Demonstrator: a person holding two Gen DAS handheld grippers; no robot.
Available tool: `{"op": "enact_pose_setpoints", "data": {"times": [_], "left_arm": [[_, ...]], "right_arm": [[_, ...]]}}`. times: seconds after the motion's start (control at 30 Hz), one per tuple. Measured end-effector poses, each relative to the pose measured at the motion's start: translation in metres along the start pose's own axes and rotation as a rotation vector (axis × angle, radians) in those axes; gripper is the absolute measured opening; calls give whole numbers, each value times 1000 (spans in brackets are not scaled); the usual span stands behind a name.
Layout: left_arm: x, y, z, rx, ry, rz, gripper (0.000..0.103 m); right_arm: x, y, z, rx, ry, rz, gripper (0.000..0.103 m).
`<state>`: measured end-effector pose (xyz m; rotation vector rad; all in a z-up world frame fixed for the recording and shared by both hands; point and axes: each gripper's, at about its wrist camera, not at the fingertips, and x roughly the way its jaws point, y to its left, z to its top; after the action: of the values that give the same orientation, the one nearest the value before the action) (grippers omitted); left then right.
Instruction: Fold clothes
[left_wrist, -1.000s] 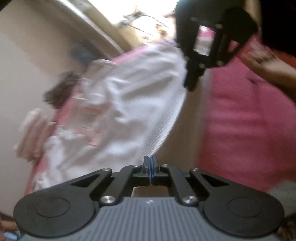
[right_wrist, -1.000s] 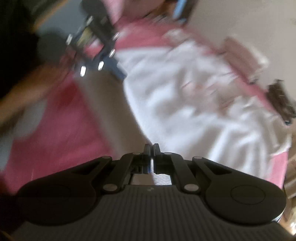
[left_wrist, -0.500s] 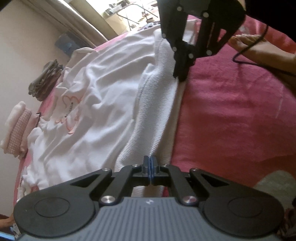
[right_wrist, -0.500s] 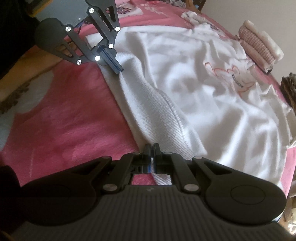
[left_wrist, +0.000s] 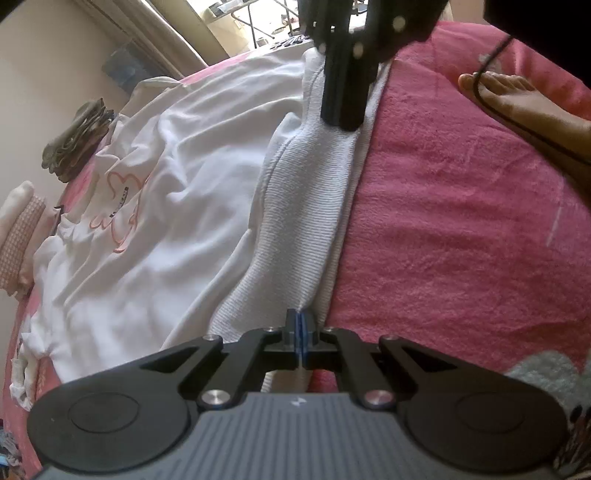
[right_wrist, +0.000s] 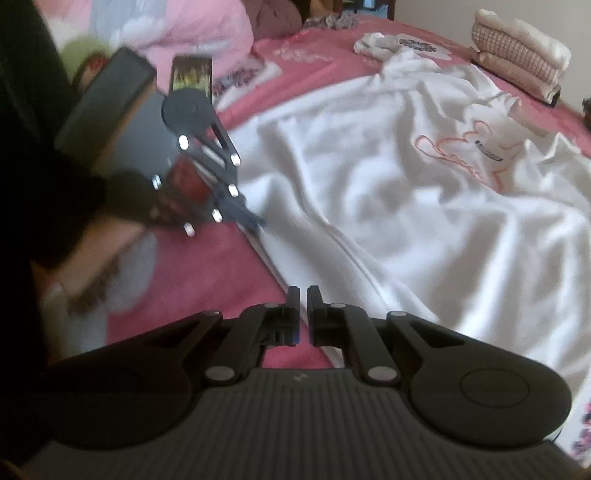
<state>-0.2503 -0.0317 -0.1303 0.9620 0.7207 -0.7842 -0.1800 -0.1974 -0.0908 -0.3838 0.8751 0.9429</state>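
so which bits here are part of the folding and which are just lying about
Part of the job:
- white sweatshirt with a pink outline print and ribbed hem
- left gripper, jaws shut on the hem
- right gripper, jaws slightly apart

Lying about:
- folded cream and pink checked stack
- crumpled brown patterned cloth
- pink fleece bedcover
- black cable
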Motion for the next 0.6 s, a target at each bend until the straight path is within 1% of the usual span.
{"op": "enact_pose_setpoints", "data": {"times": [0.07,0.1,0.2,0.23,0.33,0.4,0.47,0.53,0.6], "left_arm": [[0,0,0,-8,2,6,3],[-1,0,0,-16,5,12,6],[-10,4,-6,-71,33,34,11],[-14,7,-11,-95,47,40,12],[-33,12,-28,-152,85,69,12],[-42,13,-40,-175,104,91,13],[-45,14,-49,-184,127,124,13],[-45,17,-53,-194,143,149,13],[-45,15,-52,-178,142,151,14]], "right_arm": [[18,-1,0,35,5,-12,3],[26,-1,0,53,8,-18,3],[53,-2,1,106,16,-37,3],[61,-2,1,123,19,-43,2],[57,-19,-4,278,-13,5,2],[55,-19,-8,297,-22,2,2],[55,-15,-6,277,-16,-14,2],[56,-12,-2,239,-3,-31,2],[56,-11,0,223,4,-38,2]]}}
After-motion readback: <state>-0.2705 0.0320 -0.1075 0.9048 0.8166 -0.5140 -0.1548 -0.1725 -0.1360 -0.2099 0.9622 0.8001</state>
